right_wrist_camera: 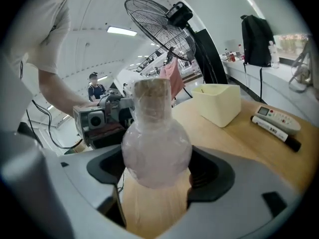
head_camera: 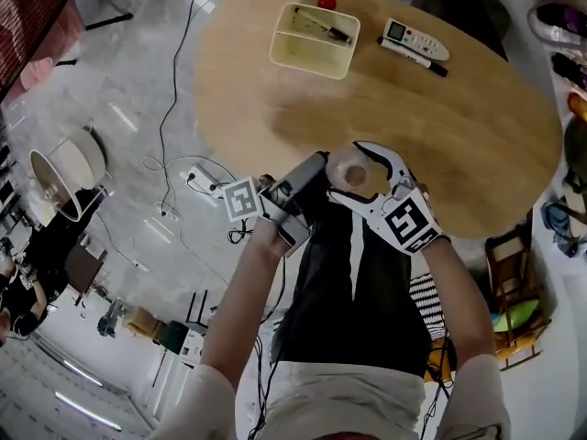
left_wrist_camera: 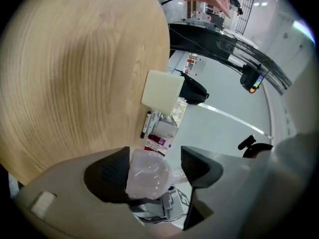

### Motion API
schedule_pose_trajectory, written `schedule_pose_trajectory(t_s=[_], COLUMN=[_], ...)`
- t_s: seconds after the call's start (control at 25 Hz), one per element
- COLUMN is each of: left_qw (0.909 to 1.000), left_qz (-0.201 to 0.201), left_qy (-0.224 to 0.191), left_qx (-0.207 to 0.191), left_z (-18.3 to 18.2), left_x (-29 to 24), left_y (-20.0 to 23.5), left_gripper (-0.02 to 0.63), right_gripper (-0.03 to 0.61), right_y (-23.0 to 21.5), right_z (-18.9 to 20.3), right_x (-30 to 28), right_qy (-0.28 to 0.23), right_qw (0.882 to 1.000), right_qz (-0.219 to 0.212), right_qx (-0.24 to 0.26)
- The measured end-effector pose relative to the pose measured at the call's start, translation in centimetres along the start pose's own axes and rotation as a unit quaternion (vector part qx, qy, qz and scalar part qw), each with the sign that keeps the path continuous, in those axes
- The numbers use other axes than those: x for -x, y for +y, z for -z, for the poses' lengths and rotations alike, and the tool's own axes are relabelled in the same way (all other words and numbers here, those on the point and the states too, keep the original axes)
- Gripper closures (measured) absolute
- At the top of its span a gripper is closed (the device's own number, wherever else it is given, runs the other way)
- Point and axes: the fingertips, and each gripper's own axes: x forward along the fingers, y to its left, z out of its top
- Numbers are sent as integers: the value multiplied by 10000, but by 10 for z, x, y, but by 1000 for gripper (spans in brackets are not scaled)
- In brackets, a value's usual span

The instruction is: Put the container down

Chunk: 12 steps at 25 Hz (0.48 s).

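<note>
The container (right_wrist_camera: 155,143) is a round clear flask wrapped in plastic film, with a cork-coloured top. My right gripper (right_wrist_camera: 157,171) is shut on its bulb and holds it above the near edge of the wooden table (head_camera: 477,136). From above, the container (head_camera: 351,174) sits between the right gripper (head_camera: 371,174) and the left gripper (head_camera: 316,168). In the left gripper view the wrapped container (left_wrist_camera: 147,173) lies between the jaws of the left gripper (left_wrist_camera: 154,171). It touches the left jaw, while a small gap with loose film shows at the right jaw.
A cream open box (head_camera: 314,39) with a pen inside stands at the table's far side. A small red object (head_camera: 326,2) lies behind it. A remote (head_camera: 415,38) and a marker (head_camera: 413,57) lie to its right. Cables and a power strip (head_camera: 206,180) lie on the floor at left.
</note>
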Motion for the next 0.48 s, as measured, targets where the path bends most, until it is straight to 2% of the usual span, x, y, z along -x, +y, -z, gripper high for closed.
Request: schedule_pose_trajectory(t_s=[0.2, 0.48], left_qw=[9994, 9990], left_qz=[-256, -243], left_qy=[-237, -374], left_qx=[-18, -16], left_z=[-17, -25], left_x=[11, 30], left_y=[29, 42], left_gripper=[296, 296], right_gripper=[196, 196], right_y=[-18, -38], right_z=[15, 36], right_x=[-13, -31], right_qy=[-64, 140], right_qw=[9997, 9989], right_qz=[141, 451], right_qx=[-165, 45])
